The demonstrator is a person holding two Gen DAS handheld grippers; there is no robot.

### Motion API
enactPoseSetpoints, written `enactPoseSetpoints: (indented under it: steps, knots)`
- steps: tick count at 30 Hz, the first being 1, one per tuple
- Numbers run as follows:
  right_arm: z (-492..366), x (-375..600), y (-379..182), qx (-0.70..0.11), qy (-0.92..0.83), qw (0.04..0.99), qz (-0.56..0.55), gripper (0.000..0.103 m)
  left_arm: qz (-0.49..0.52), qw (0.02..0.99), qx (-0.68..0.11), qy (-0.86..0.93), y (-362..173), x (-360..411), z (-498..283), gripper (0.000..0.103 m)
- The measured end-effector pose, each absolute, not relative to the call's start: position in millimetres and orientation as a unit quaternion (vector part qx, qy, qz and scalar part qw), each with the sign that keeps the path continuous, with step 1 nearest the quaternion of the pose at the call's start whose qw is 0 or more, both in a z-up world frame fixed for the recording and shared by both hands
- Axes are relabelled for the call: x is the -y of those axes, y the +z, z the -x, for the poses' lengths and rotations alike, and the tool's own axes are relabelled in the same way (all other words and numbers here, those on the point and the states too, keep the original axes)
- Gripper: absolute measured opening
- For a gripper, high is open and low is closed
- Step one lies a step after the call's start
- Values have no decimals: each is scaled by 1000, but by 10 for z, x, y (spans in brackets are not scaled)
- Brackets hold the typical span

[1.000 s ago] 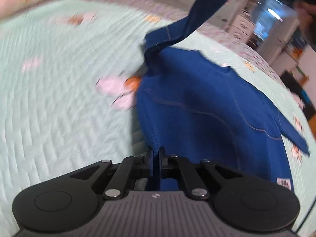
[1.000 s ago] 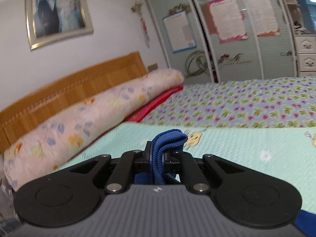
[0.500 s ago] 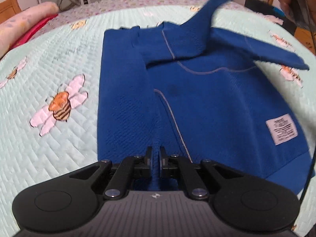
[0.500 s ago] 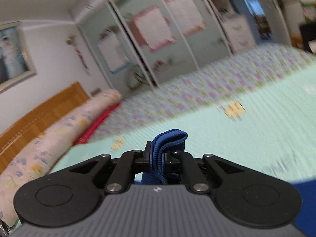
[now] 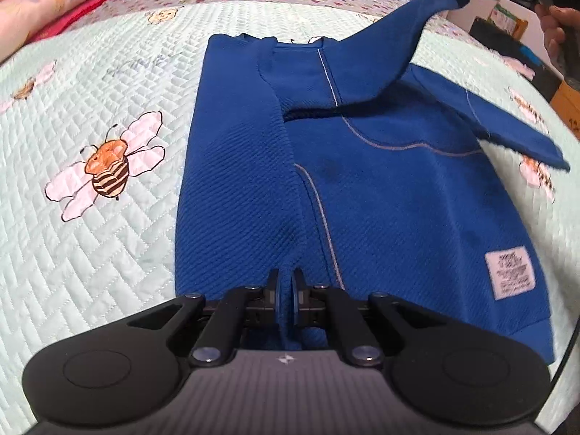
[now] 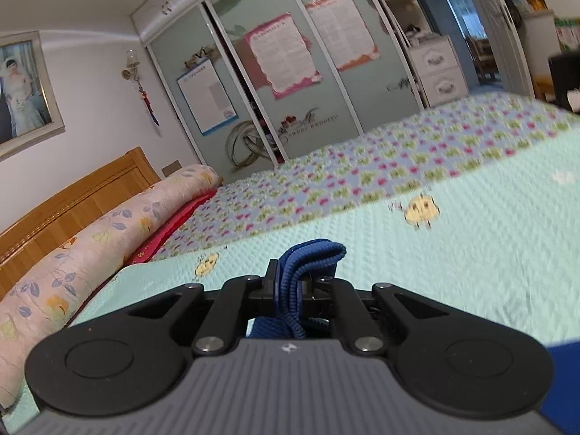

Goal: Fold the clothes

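Observation:
A blue sweatshirt lies on the mint quilt, its left side folded over the body. My left gripper is shut on the hem of that folded part at the near edge. One sleeve is lifted off the bed toward the upper right, where a hand holds the other tool. In the right wrist view my right gripper is shut on the ribbed blue cuff, held above the quilt. The second sleeve lies out to the right.
A floral bolster and a red pillow lie along the wooden headboard. A flowered sheet covers the far bed, before sliding wardrobe doors. White drawers stand at the right.
The left gripper swung with the hem so the left side now lies folded over the body. The right gripper, still gripping the cuff, came lower and turned toward the wardrobe.

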State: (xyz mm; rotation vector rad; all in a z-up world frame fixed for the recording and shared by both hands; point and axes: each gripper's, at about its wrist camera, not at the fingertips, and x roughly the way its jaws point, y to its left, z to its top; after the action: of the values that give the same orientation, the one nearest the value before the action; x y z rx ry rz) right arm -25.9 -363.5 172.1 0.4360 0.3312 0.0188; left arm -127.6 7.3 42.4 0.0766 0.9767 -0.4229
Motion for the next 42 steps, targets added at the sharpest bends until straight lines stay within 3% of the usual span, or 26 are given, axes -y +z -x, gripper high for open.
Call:
enactPoseSetpoints:
  steps: [9,14,17,20,25,28,32,34,37,42]
  knots:
    - [113,3569,1911,-110,10,978,-179,7,24,855,-473,-212,331,52,1128,7]
    - [-46,3642,1491,-193,-51,969,-145,9,74,849,-467,-237,380,-42,1160,33]
    - [-33,3758,1137,-252,-92,951,-155,15,106,846,-449,-267,514,-197,1284,36]
    - [196,3913,853,-275,-131,930,-207,20,105,862,-425,-257,658,-455,1457,46]
    - [887,3955,683,-265,-228,907,-234,23,100,873,-419,-229,725,-843,1717,47]
    - [1373,3690,686,-244,-183,919,-250,24,82,873,-424,-227,682,-887,1883,47]
    - [1860,3276,666,-235,-168,928,-236,38,52,870,-425,-243,637,-764,2074,46]
    - [2022,3191,613,-243,-162,920,-260,39,30,874,-413,-253,670,-695,2163,46]
    - [2224,3029,500,-276,-95,901,-320,39,-2,879,-400,-261,679,-634,2236,46]
    - [2484,2327,316,-341,109,852,-383,39,32,883,-395,-251,705,-734,2206,46]
